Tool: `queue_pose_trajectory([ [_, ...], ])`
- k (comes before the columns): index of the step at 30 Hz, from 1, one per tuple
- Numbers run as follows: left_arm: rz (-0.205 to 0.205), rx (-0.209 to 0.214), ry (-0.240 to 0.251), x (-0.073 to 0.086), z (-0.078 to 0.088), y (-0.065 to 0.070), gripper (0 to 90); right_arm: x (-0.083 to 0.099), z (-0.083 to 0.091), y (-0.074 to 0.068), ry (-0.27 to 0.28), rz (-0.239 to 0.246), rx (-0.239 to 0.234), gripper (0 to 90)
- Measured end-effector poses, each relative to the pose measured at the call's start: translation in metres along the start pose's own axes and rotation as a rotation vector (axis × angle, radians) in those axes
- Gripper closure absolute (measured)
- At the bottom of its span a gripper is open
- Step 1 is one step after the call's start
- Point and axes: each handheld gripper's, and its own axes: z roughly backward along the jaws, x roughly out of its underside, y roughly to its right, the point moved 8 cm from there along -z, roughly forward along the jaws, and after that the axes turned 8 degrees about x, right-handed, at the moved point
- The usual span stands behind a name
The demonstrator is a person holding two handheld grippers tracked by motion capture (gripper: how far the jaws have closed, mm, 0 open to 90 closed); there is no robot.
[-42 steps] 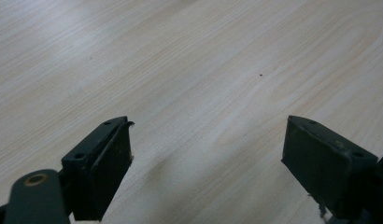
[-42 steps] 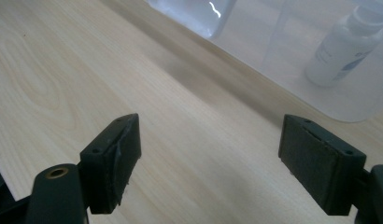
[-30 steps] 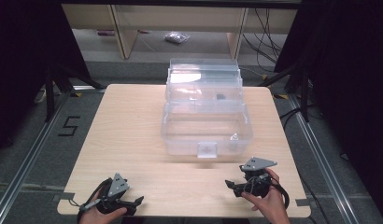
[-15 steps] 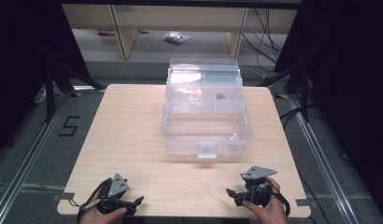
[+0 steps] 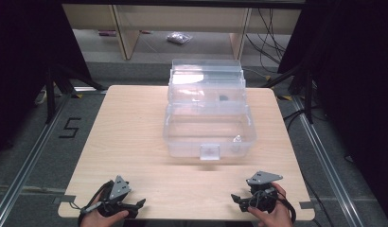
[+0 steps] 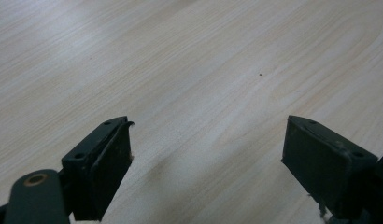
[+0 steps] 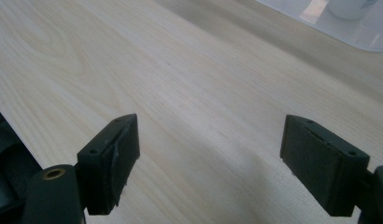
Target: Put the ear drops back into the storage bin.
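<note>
A clear plastic box [image 5: 208, 124] with its lid up stands at the middle of the wooden table [image 5: 135, 127]; a small white object [image 5: 238, 140] lies in its front right corner and a dark bit [image 5: 223, 98] sits in the upper tray. My left gripper [image 5: 137, 204] rests open at the front left edge, held by a hand. My right gripper [image 5: 235, 198] is open at the front right edge. In the left gripper view the jaws stand wide apart over bare wood [image 6: 199, 93]. The right gripper view has the same gap, with the box's corner [image 7: 348, 23] at top right.
Black curtains flank the table. Behind it stand wooden shelf legs [image 5: 123, 33] and a small bag [image 5: 176, 38] on the floor. Cables [image 5: 272, 42] hang at the back right. A floor mark "5" [image 5: 70, 127] lies left of the table.
My right gripper has drawn back toward the table's front edge. The left gripper has stayed where it was.
</note>
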Motion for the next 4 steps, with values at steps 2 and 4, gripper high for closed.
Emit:
queue_pose_trajectory([
  [2,-0.002,0.001,0.000,-0.0001,-0.0002,0.0002,15.1,0.0001,0.0005,0.0002,-0.003,-0.013,0.000,20.8],
  [4,-0.001,0.000,-0.011,0.0004,0.0006,0.0000,15.0,0.0000,0.0012,0.0002,-0.005,-0.030,0.004,20.8],
])
